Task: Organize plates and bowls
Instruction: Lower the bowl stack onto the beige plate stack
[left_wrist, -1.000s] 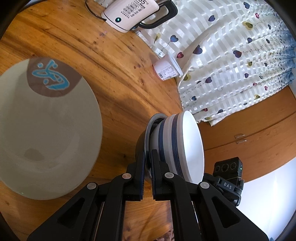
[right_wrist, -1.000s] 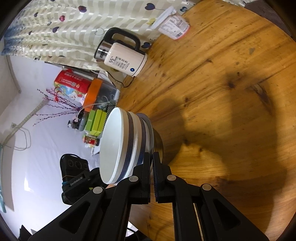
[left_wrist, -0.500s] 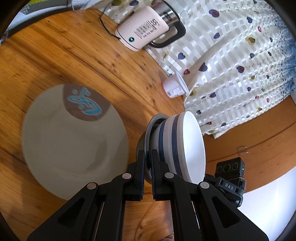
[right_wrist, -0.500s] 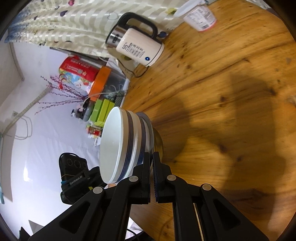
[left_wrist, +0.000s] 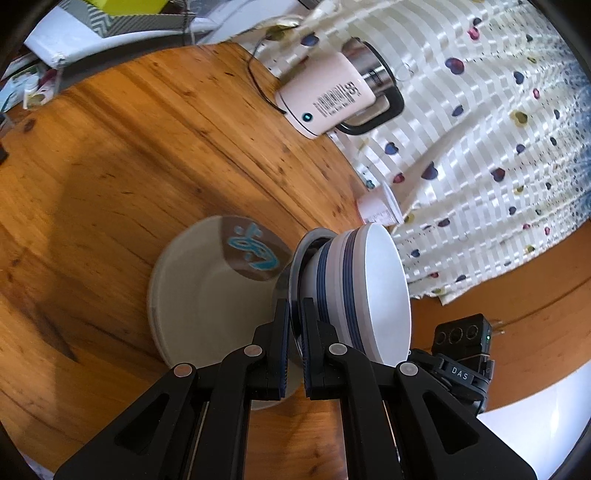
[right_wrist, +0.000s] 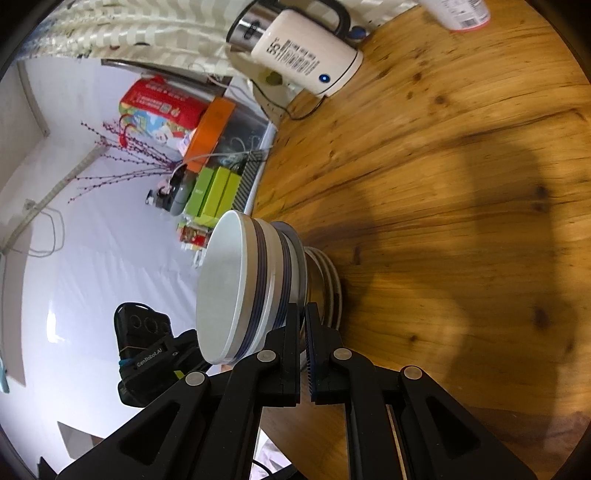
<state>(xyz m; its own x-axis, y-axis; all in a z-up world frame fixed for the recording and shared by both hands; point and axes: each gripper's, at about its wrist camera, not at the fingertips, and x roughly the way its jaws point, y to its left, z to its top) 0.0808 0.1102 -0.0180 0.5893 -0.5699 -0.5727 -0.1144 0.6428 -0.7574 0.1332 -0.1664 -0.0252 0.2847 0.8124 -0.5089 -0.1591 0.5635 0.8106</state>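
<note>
- Wooden table (left_wrist: 155, 122) carries one grey plate (left_wrist: 207, 295) with a brown patch and a blue mark, lying flat at about 9 o'clock of the left gripper (left_wrist: 294, 325) in the left wrist view.
- Bowl stack (left_wrist: 354, 291): white bowls with dark blue bands, nested, seated on a steel-rimmed piece; the lot is lifted clear of the table.
- Left gripper: jaws clenched on the stack's thin metal rim at one side.
- Right gripper (right_wrist: 303, 328): jaws likewise clamped on the rim at the opposite side; the stack (right_wrist: 240, 295) sits at 11 o'clock of its fingers.
- White kettle (left_wrist: 328, 103) at 12 o'clock and a small white cup (left_wrist: 380, 210) at 1 o'clock stand near the heart-print curtain (left_wrist: 480, 147).
- Progress, judged: bowls are already gathered into one stack; the stack is not yet set down. The plate probably serves as the landing spot, though its far edge is hidden behind the stack, so overlap is uncertain.
- Left to do: lower, centre and release both sides together.
</note>
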